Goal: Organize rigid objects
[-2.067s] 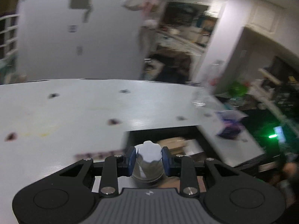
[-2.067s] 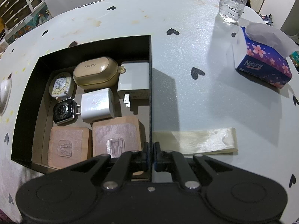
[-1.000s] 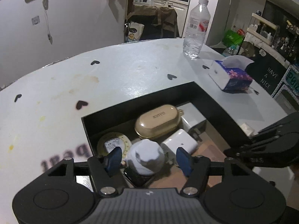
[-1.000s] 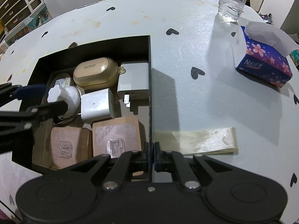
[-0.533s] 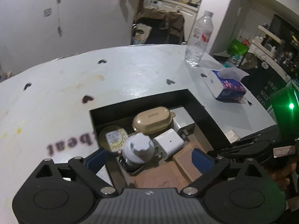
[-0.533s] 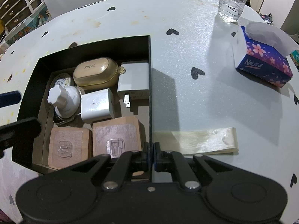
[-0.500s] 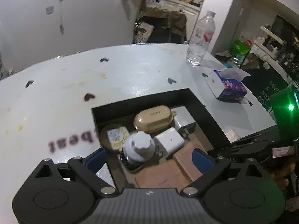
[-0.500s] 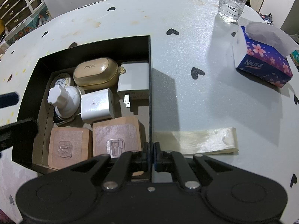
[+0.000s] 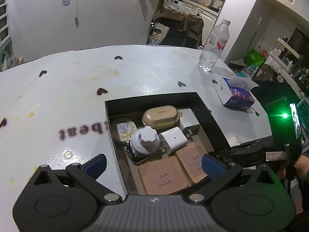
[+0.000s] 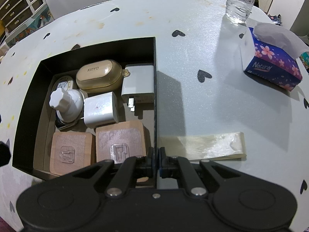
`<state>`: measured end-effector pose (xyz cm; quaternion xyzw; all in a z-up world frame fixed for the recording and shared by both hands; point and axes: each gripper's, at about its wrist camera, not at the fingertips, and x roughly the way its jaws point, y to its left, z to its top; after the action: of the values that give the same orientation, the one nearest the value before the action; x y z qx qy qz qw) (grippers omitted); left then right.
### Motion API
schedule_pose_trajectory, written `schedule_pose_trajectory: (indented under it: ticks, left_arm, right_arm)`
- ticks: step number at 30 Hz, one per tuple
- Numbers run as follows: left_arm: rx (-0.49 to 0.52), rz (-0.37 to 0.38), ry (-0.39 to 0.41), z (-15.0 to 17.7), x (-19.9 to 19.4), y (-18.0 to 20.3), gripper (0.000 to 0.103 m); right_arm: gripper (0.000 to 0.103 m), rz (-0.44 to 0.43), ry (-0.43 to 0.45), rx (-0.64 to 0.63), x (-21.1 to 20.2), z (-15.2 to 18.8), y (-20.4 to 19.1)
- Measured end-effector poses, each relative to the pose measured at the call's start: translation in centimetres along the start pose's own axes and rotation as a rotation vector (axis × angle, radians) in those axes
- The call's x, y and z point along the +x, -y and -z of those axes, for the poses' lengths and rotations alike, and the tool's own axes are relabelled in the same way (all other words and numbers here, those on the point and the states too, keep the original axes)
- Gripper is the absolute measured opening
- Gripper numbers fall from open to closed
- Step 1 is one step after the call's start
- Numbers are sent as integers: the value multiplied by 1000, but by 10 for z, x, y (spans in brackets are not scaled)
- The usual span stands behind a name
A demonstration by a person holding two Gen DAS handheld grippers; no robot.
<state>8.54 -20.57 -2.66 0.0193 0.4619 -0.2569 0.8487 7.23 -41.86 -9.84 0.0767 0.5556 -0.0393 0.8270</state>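
On the white table (image 10: 193,106) printed with black hearts, a black box (image 10: 27,104) is seen, its contents laid out from left to right. At the left, a round tin (image 10: 62,85) is lodged in the far corner, and a white knobbed bottle (image 10: 66,102) is stood just in front of it, partly on a dark smartwatch (image 10: 61,125). Two wooden blocks (image 10: 71,152) are laid side by side along the near wall. A tan earbud case (image 10: 99,76) and two white chargers (image 10: 101,109) are packed toward the right.

The left gripper (image 9: 153,164) is held above the box, its blue-padded fingers (image 9: 95,163) opening wide with nothing gripped between them. The right gripper (image 10: 155,161) has its fingers clamped on the box's right wall. Farther right, a tissue box (image 10: 270,65) and a water bottle (image 10: 240,2) are stood.
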Motion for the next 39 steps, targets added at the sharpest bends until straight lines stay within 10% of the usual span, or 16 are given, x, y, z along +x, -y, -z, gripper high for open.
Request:
schedule_pose_trajectory:
  ticks: [22, 39]
  left_arm:
    - [-44, -84, 206, 6, -65, -6, 103]
    - [-111, -179, 284, 86, -100, 27, 103]
  right_arm:
    - [29, 17, 454, 11, -140, 31, -8]
    - [86, 52, 590, -56, -173, 118, 2]
